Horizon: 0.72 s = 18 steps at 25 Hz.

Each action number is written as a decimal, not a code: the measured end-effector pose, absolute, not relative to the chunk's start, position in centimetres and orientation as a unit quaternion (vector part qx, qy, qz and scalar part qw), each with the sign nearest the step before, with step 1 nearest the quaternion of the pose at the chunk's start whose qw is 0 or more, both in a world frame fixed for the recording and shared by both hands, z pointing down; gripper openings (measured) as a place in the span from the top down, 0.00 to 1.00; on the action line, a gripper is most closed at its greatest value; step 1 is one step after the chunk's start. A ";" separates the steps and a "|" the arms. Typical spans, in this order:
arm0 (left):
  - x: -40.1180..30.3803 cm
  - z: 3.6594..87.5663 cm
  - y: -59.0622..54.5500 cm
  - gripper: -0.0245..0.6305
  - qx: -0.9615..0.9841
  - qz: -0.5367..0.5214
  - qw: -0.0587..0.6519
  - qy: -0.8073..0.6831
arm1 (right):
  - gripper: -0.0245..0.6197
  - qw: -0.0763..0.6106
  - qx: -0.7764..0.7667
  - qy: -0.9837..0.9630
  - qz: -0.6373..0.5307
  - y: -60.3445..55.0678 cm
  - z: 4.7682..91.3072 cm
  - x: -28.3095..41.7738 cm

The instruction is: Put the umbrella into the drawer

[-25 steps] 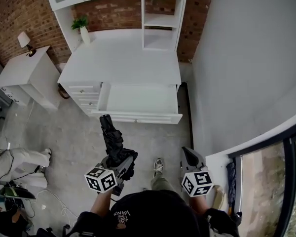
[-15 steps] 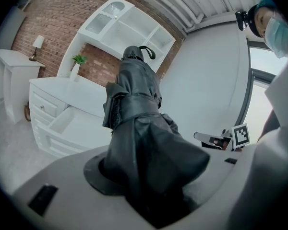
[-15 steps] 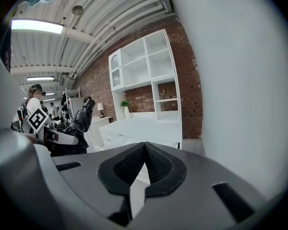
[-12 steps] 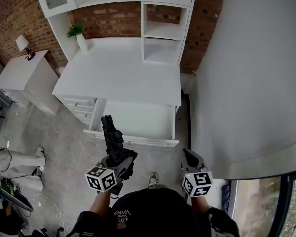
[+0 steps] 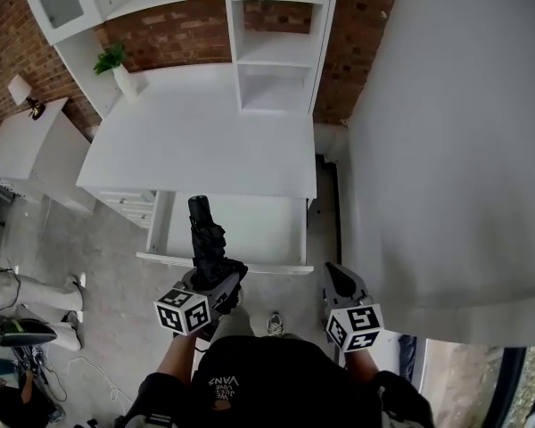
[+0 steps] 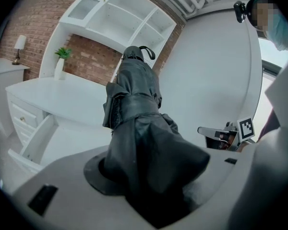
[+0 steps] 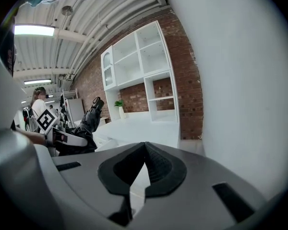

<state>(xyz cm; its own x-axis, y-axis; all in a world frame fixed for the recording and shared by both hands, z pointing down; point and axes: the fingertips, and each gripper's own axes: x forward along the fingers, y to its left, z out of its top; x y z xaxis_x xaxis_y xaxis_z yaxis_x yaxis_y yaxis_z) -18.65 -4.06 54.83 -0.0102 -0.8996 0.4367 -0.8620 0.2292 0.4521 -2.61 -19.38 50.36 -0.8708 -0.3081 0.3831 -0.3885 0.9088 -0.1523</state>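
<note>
A folded black umbrella [image 5: 207, 243] juts forward from my left gripper [image 5: 216, 279], which is shut on its lower end. Its handle tip hangs over the open white drawer [image 5: 260, 230] of the desk. In the left gripper view the umbrella [image 6: 134, 104] rises from between the jaws and fills the middle, with the drawer [image 6: 62, 143] below at left. My right gripper [image 5: 335, 279] hovers to the right of the drawer's front; its jaws [image 7: 144, 145] meet at the tips with nothing between them. The right gripper view also catches the umbrella [image 7: 89, 119] at left.
The white desk top [image 5: 196, 141] carries a shelf unit [image 5: 276, 61] and a potted plant [image 5: 116, 61]. A white side cabinet [image 5: 27, 145] with a lamp [image 5: 20, 89] stands at left. A grey wall [image 5: 446, 150] runs close on the right. A person's legs [image 5: 31, 292] lie at lower left.
Both grippers have come forward to the desk. The umbrella's tip, earlier short of the drawer front, now reaches over the open drawer.
</note>
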 end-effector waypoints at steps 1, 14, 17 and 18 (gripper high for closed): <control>-19.0 55.0 -4.8 0.56 0.628 -0.021 0.334 -0.703 | 0.96 0.179 0.188 -0.959 0.115 -19.7 50.4 -2.8; -23.3 58.8 -14.1 0.56 0.738 0.108 0.347 -0.569 | 0.96 0.178 0.319 -0.917 0.159 -21.7 51.1 -5.8; -23.8 60.3 -15.4 0.56 0.758 0.150 0.343 -0.534 | 0.96 0.169 0.350 -0.908 0.157 -22.1 51.1 -6.0; -23.9 60.8 -15.8 0.56 0.763 0.162 0.343 -0.523 | 0.96 0.167 0.361 -0.904 0.156 -22.2 51.1 -6.0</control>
<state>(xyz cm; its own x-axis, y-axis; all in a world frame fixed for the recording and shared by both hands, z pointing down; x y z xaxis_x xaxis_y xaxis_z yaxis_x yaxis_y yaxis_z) -23.93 -15.79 60.81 0.3996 -0.6877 0.6060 -0.9098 -0.2169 0.3538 -6.05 -22.16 51.07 -0.6839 -0.6003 0.4146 -0.7043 0.6915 -0.1607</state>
